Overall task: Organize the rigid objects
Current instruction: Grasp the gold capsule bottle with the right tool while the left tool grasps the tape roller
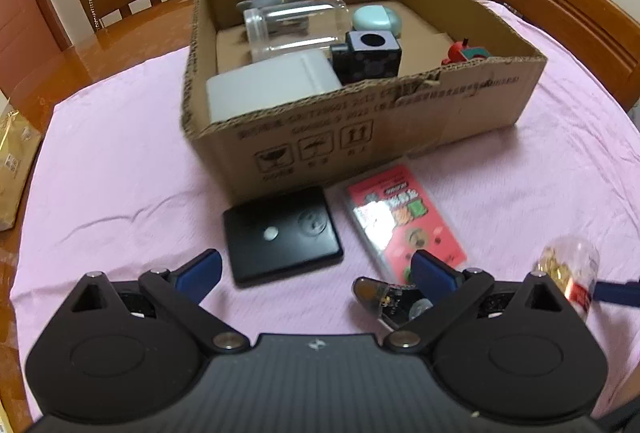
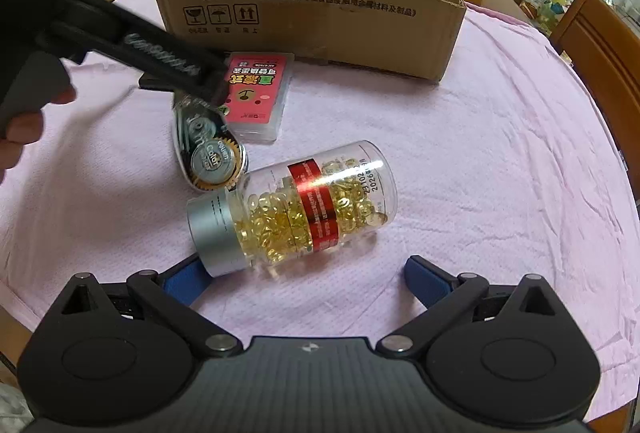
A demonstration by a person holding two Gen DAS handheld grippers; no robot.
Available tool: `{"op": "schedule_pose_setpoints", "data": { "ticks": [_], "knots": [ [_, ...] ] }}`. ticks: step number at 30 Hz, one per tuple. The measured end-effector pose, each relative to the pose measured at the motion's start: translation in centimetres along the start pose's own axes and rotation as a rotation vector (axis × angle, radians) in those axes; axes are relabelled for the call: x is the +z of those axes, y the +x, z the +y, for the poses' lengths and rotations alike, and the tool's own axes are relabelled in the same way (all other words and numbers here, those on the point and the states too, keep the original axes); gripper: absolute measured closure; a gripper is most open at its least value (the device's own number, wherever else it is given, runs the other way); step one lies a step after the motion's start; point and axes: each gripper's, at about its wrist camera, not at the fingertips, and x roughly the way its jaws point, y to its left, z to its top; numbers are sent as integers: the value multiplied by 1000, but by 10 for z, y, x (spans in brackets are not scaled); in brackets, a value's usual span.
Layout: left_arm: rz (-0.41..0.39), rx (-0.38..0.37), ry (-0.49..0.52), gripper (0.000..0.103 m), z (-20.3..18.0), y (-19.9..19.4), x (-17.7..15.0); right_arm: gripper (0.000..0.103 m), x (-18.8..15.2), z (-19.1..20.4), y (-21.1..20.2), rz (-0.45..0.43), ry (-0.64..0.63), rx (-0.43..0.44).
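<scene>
Several items already lay in the cardboard box [image 1: 360, 121] ahead; both the left hand-held gripper [image 1: 316, 273] and right hand-held gripper [image 2: 304, 273] were released, with the capsule bottle [image 2: 296, 209], black case [image 1: 282, 233], card box [image 1: 404, 217] and correction tape [image 2: 212, 157] remaining on the worktop [image 2: 480, 153].

One cardboard box [image 1: 460, 105] holds six things, while four more lie on the desk [image 2: 480, 153]: one black case [image 1: 282, 235], one pink card box [image 2: 256, 97], one tape dispenser [image 2: 212, 157], one capsule bottle [image 2: 296, 209].
</scene>
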Motion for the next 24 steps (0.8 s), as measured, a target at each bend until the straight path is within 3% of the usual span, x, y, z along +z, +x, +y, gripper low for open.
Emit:
{"op": "schedule_pose_setpoints", "data": {
  "ticks": [13, 24],
  "knots": [
    [31, -85, 113, 3, -21, -18, -39, 0, 0, -12, -2, 19, -80, 52],
    [44, -131, 136, 2, -37, -6, -43, 0, -3, -17, -4, 14, -150, 91]
  ]
}}
